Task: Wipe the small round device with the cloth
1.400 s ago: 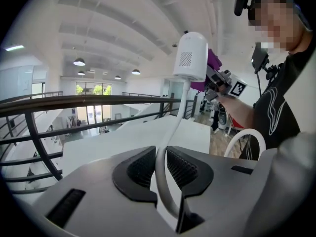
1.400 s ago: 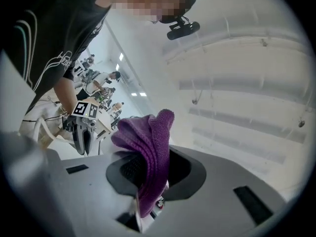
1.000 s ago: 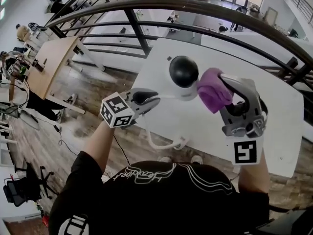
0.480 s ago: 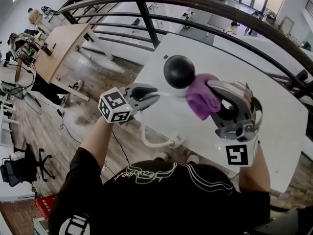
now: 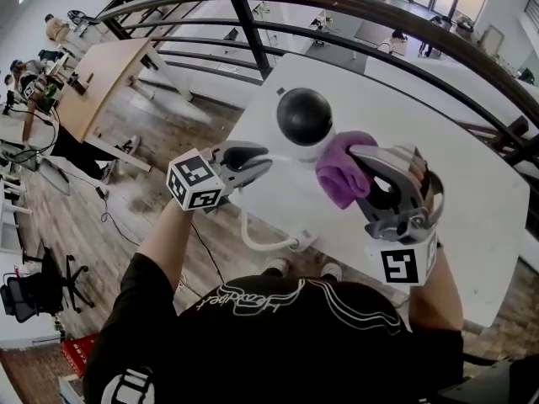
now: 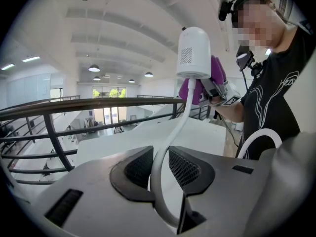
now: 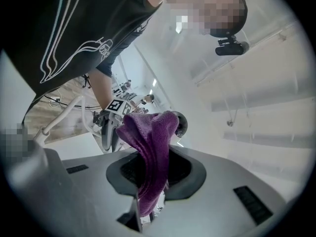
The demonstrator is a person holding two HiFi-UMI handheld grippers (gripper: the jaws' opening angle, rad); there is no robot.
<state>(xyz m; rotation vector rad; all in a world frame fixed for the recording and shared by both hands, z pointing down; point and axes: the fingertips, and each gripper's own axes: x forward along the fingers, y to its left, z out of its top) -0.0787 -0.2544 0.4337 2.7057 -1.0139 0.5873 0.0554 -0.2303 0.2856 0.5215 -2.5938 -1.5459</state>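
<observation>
over the table (image 5: 472,192), left gripper (image 5: 257,156) is pinching the device (image 5: 304,116) by its cable (image 6: 182,120), right gripper (image 5: 358,160) clamping the cloth (image 5: 339,173) — hard wiping may tug it free.

Your head camera looks steeply down past your chest onto the white bench (image 5: 472,183). The camera on the left tongs (image 6: 160,164) sits low, looking up; the one on the right tongs (image 7: 153,174) faces back toward you. All catch the round device (image 5: 303,116).
</observation>
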